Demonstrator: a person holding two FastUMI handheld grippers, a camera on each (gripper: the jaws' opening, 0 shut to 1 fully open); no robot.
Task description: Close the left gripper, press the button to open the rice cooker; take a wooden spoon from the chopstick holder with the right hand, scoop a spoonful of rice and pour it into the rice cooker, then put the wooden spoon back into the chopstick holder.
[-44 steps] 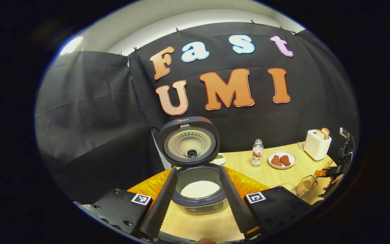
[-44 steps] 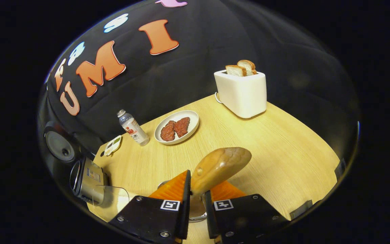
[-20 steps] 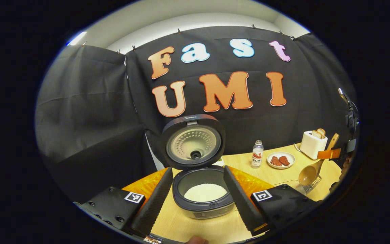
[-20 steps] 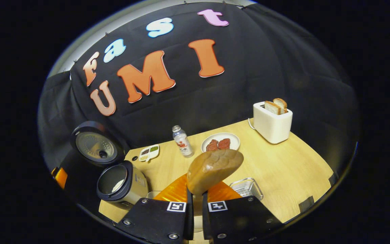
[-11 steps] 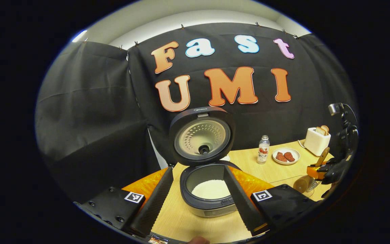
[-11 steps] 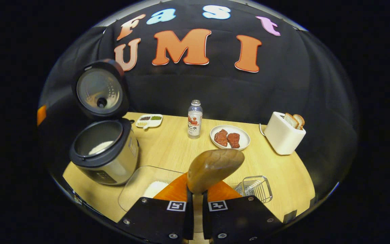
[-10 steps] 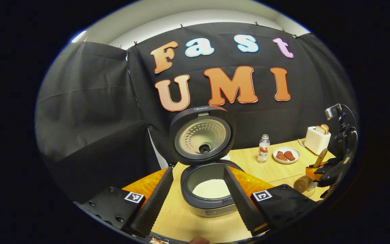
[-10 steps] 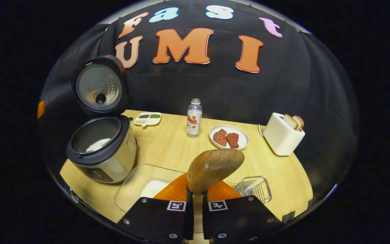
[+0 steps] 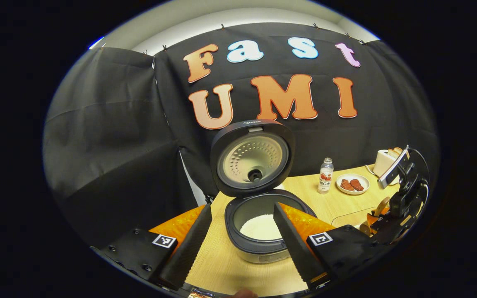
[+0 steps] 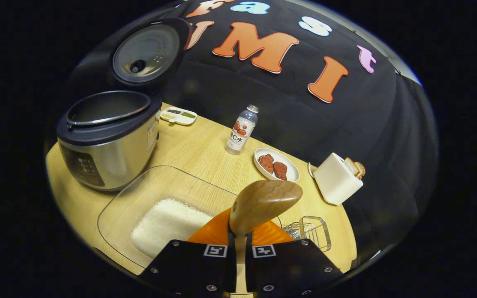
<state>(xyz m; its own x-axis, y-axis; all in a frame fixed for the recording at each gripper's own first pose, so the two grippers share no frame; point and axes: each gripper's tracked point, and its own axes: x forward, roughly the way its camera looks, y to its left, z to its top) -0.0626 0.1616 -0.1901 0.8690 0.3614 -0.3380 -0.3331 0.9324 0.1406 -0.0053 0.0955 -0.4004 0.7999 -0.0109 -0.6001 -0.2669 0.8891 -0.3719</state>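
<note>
Wooden spoon (image 10: 263, 203) handle hidden between clamped right tongs (image 10: 240, 244); left tongs (image 9: 238, 244) spread, empty.

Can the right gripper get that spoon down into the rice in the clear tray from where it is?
Probably yes. The right gripper is shut on the spoon, whose bowl hangs just above the tray. The tray is open-topped and the rice lies uncovered just below, with nothing between them.

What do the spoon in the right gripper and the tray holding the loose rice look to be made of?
The spoon looks like smooth, satin-finished wood: brown with faint grain lines and a soft sheen. The rice tray looks like clear glass or plastic; the table's grain shows through its walls, and I can't tell which.
</note>
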